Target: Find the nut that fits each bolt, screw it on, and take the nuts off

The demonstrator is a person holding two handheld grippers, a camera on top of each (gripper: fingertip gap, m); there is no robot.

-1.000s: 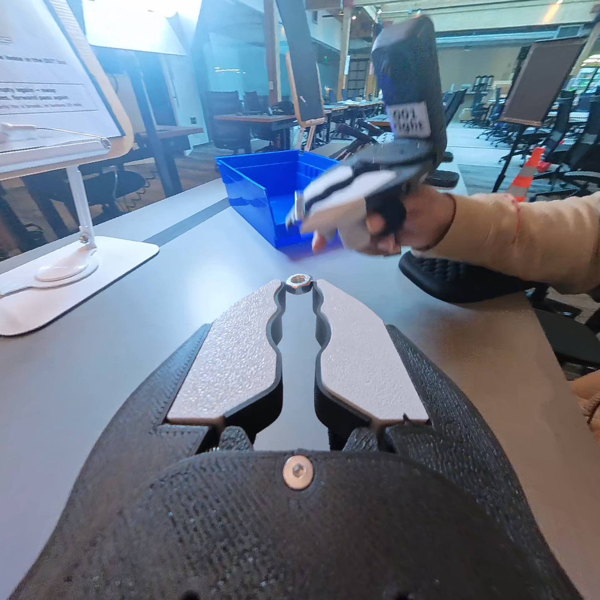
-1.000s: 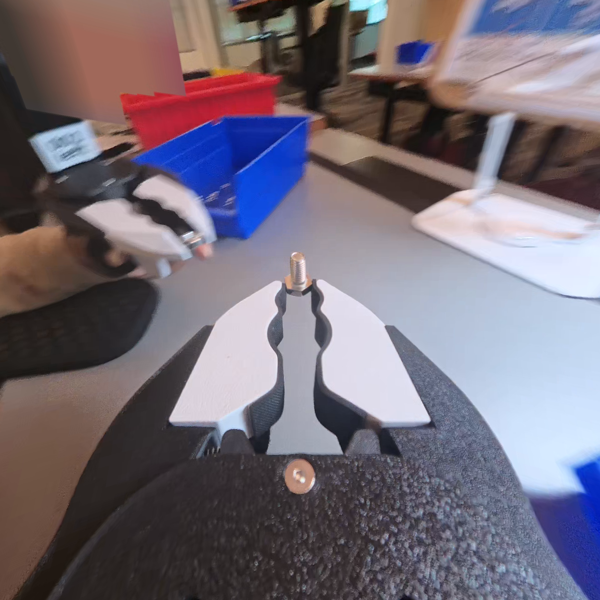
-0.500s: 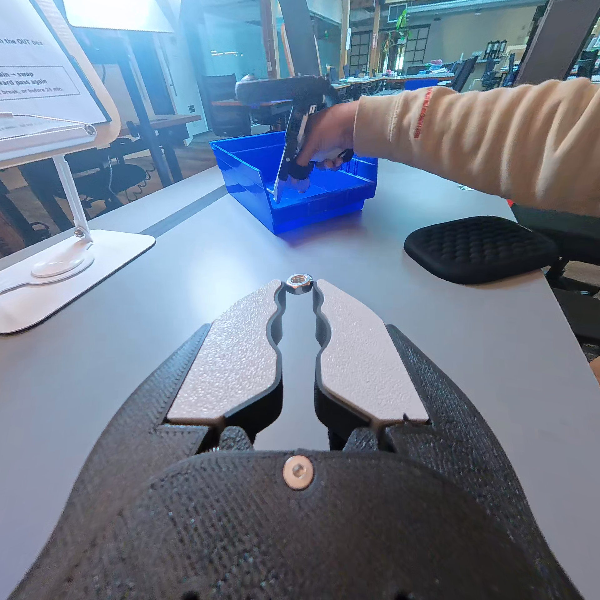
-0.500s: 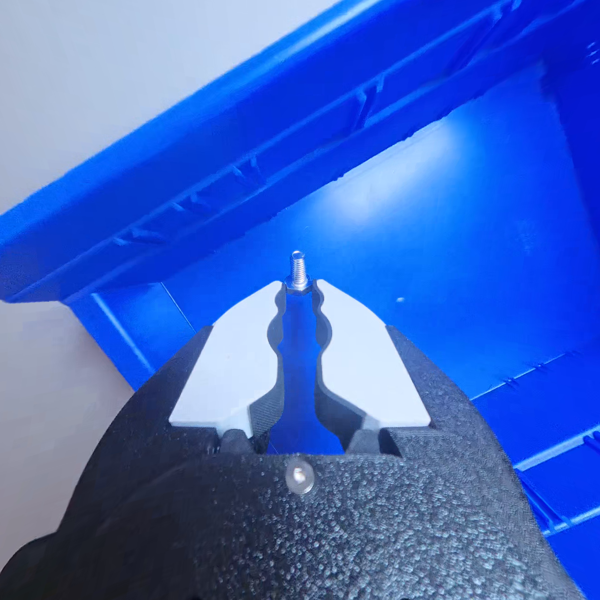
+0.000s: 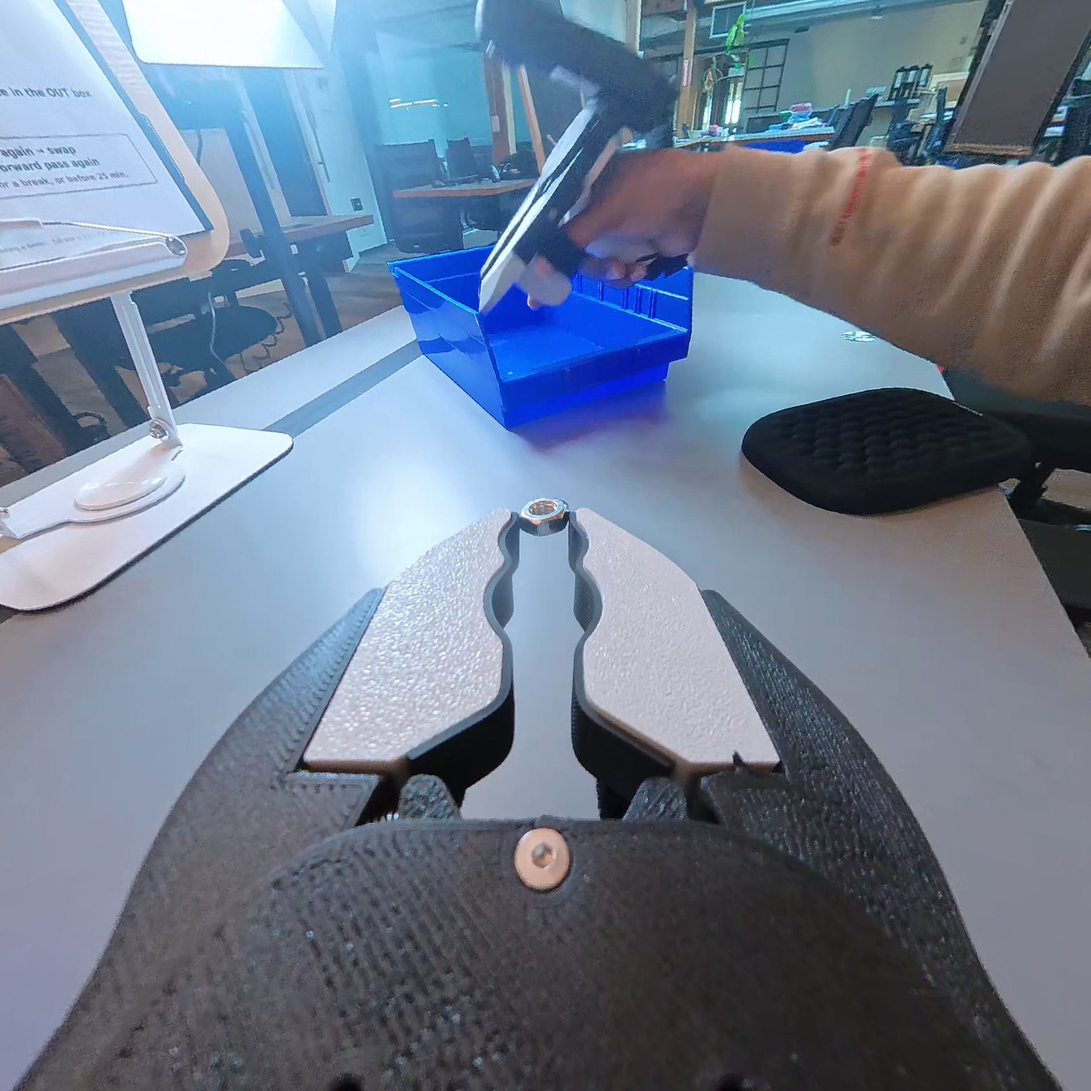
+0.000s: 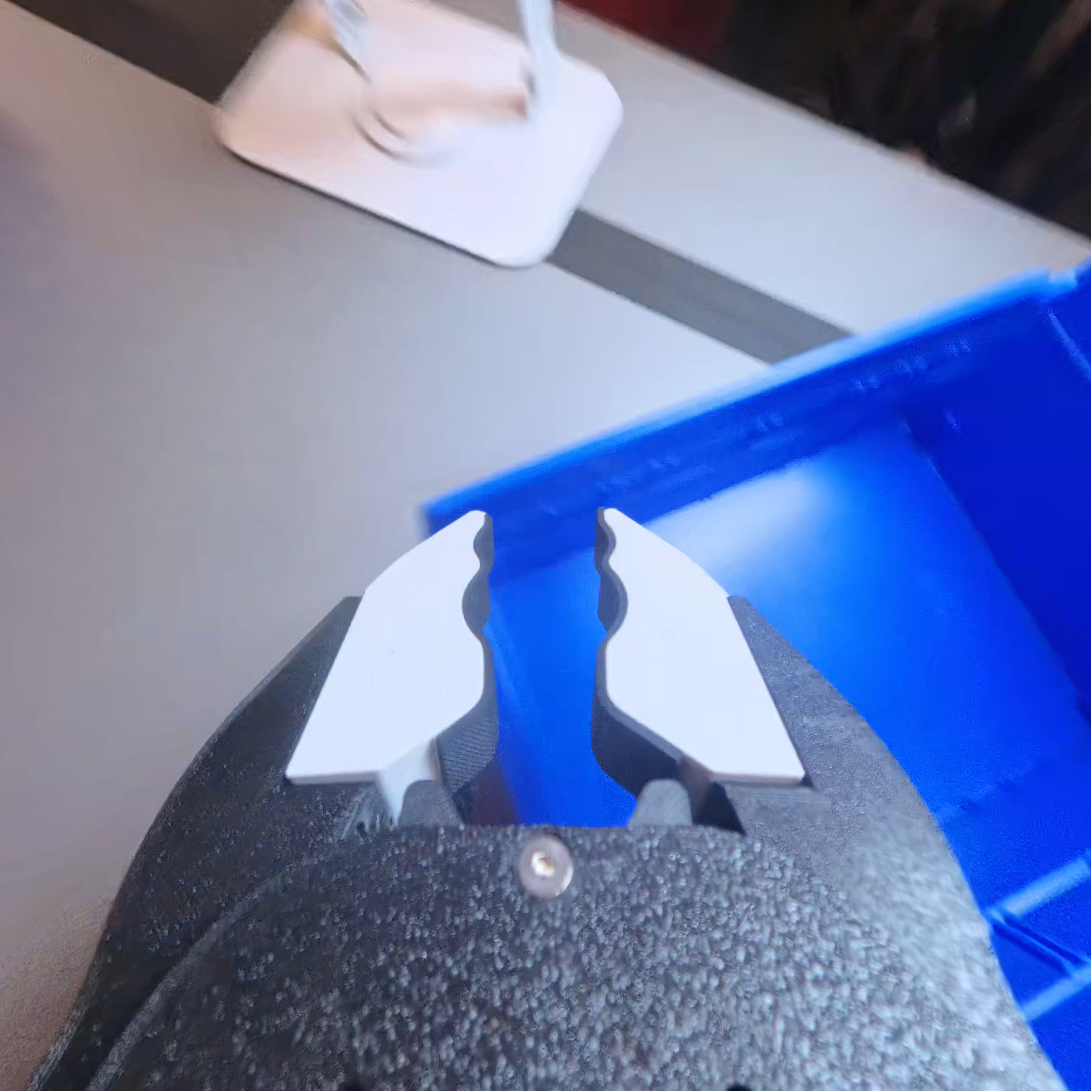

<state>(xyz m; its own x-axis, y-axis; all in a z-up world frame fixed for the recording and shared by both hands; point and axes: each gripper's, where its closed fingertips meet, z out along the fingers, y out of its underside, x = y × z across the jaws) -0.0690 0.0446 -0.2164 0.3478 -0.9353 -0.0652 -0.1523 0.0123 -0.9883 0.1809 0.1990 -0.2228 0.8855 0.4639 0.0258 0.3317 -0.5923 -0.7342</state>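
**Left pinches nut, right spread over blue bin**

Left gripper point(image 5: 544, 522) low over the grey table point(image 5: 236, 620), jaws pinching a small silver hex nut point(image 5: 544, 517) at the very tips, hole facing up. Right gripper point(image 6: 543, 519) has jaws spread with nothing between them, tips over the near corner of the blue bin point(image 6: 856, 472); that view is motion-blurred. No bolt can be made out; the bin floor is partly hidden. Black padded rest point(image 5: 879, 448) at the table's right edge. White stand point(image 5: 136, 472) to the left holds a printed sheet, cut off at the frame. Behind: an open office with desks and chairs, soft focus.
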